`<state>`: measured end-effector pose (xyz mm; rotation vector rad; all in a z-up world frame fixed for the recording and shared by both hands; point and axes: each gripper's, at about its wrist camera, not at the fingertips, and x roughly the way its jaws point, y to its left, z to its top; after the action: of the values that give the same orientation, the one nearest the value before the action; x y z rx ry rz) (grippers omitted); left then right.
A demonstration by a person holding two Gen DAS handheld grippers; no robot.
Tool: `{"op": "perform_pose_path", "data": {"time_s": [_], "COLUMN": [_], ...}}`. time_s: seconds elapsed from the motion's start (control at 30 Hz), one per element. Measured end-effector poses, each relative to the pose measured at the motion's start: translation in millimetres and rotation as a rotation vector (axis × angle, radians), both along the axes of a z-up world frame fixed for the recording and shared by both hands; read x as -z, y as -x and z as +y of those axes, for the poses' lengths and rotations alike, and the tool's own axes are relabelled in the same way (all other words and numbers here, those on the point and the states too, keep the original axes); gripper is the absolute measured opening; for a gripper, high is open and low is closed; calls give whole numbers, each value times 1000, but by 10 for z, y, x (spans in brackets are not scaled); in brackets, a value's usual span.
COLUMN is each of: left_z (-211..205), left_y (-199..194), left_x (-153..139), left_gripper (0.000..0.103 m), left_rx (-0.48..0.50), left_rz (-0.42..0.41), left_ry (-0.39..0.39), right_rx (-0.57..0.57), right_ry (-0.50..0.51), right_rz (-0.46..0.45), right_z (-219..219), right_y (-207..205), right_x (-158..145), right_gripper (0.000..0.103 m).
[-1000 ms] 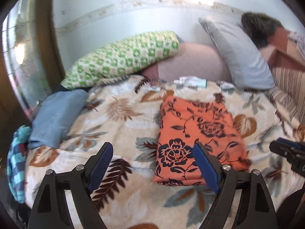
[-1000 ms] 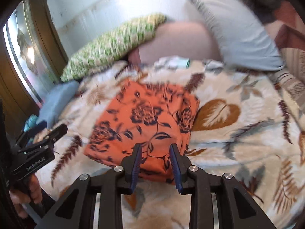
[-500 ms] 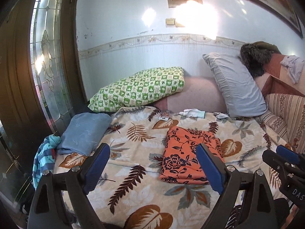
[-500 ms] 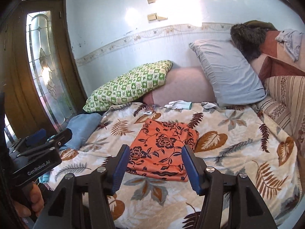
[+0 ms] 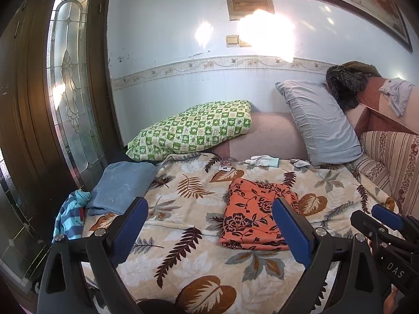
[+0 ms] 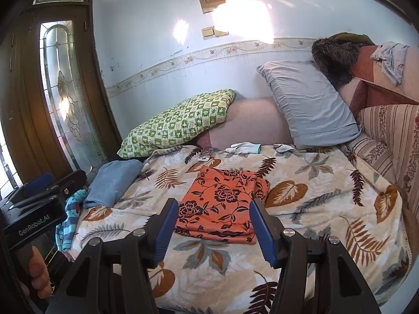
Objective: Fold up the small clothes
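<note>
left tool (image 5: 209, 225) jaws wide and just been spreading further, nothing between them, right tool (image 6: 213, 225) partly spread and empty too, folded orange floral cloth (image 6: 222, 204) flat mid-bed at 12 o'clock of both, leaf-print blanket (image 6: 327, 196) underneath

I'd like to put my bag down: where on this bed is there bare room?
The blanket lies bare right of the folded orange cloth, up to the striped cushion. Another free patch lies between the orange cloth and the blue folded cloth. The head end is crowded: green pillow, grey pillow, small white items.
</note>
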<state>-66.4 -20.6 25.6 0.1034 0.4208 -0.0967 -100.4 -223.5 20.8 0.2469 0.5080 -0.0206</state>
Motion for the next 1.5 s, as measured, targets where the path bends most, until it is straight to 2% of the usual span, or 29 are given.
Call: {"op": "perform_pose_path", "data": {"time_s": [1.0,1.5], "left_z": [10,36], "left_y": [-87,-192], "left_x": [26,50], "left_gripper": [96,96], "left_rx": [15,20], "left_rz": [24,32], "left_ry": [-12,-10], "right_rx": [-26,-43], "right_ry": [28,33], "right_rz": [-22,-3], "right_z": [64,78], "right_y": [-69,-189], "right_x": [-14,76], "right_gripper": [61,61]}}
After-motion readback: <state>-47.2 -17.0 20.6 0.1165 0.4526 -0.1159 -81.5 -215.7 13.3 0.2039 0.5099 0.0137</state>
